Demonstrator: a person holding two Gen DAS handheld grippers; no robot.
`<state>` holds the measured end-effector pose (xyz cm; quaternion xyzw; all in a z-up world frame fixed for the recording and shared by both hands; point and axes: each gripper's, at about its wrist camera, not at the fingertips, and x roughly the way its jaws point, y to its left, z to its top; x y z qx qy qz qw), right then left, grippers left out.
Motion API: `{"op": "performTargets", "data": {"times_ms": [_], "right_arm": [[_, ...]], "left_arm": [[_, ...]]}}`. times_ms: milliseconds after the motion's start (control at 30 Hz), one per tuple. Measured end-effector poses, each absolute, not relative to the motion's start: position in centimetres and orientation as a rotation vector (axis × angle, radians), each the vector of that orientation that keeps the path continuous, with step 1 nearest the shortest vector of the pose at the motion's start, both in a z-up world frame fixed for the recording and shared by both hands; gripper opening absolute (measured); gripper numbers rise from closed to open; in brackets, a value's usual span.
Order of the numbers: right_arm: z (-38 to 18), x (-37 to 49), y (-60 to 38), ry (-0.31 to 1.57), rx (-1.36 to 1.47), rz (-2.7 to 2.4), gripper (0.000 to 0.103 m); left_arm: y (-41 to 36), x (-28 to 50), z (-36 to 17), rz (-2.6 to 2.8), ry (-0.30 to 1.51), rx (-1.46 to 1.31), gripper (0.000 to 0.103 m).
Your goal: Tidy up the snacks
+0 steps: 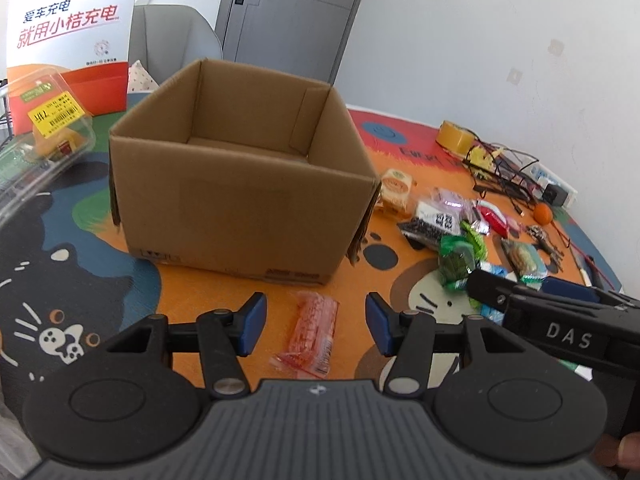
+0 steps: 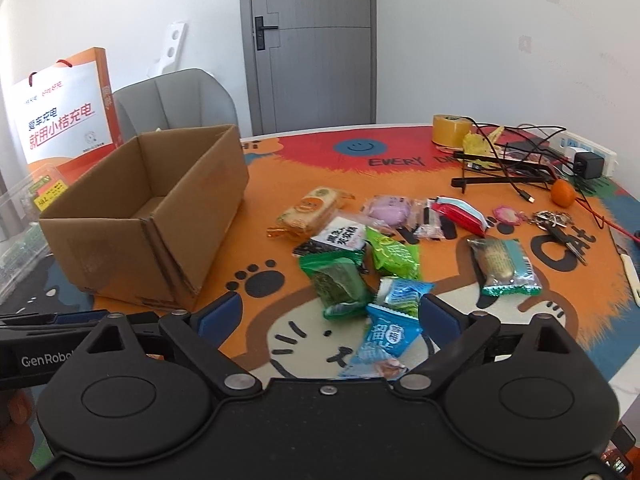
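Note:
An open-topped cardboard box [image 1: 240, 200] [image 2: 132, 236] stands empty on the cartoon-print table mat [image 1: 280, 292]. A red-orange snack packet [image 1: 310, 332] lies flat in front of the box. My left gripper [image 1: 315, 312] hovers over it, open, its blue pads either side and clear of the packet. To the right lies a pile of several wrapped snacks: a dark green packet [image 2: 340, 282], a light green one [image 2: 394, 256], an orange biscuit pack [image 2: 312, 210]. My right gripper [image 2: 330, 312] is wide open at the pile's near edge, with a blue packet [image 2: 384, 344] lying between its fingers, untouched.
At the far left are a clear plastic clamshell [image 1: 52, 128] and an orange-white carton [image 1: 72, 32]. A tape roll [image 2: 450, 130], black cables [image 2: 508, 160], a mandarin [image 2: 563, 193] and keys [image 2: 554, 220] sit at the far right. A grey chair [image 2: 180, 96] stands behind the table.

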<state>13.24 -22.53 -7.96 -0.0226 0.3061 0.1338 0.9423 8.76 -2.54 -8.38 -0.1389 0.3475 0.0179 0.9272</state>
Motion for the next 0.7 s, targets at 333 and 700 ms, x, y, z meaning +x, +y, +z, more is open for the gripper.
{"op": "performTargets", "data": {"times_ms": [333, 700], "right_arm": [[-8.5, 13.4, -21.6, 0.641, -0.063, 0.317, 0.098], [-8.3, 13.6, -20.2, 0.638, -0.06, 0.348, 0.098]], "left_arm": [[-3.0, 9.1, -10.0, 0.049, 0.771, -0.213, 0.042], [-1.8, 7.9, -9.0, 0.058, 0.718, -0.229, 0.017]]}}
